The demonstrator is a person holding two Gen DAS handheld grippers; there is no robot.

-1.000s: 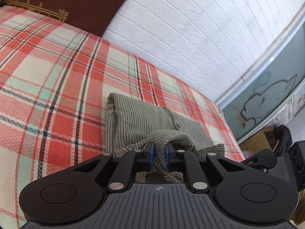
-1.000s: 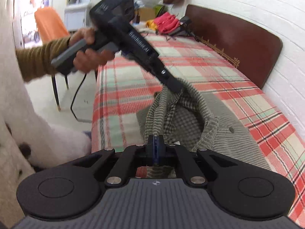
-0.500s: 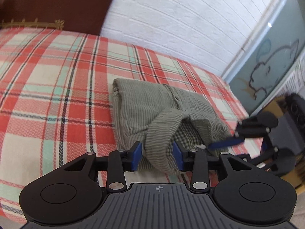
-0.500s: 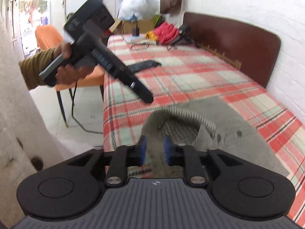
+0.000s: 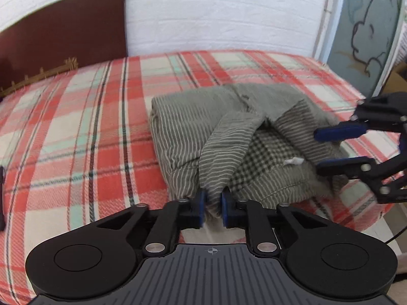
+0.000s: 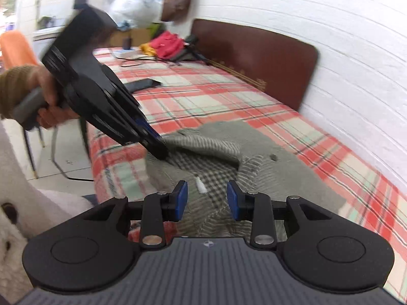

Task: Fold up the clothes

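A bed covered by a red, cream and mint plaid blanket stands against a white brick wall, with a dark brown headboard along that wall. At the far end of the bed, in the right wrist view, lie a red cloth, a white power strip and a flat black object; an orange chair stands on the floor beyond. In the left wrist view a pale panel with a drawn cartoon animal rises past the foot of the bed. No container appears in either view. The folded grey striped garment rests on the blanket near the bed's edge, its collar turned back to expose a checked lining and a small white label. The left gripper points steeply down; its blue pads are closing on a striped fold of the collar, which they pinch between them. A hand in an ochre knitted sleeve grips its handle. The right gripper tilts down over the lining, jaws well apart, with cloth lying below the gap but not pressed by either pad. Nothing stands between either gripper and the garment.
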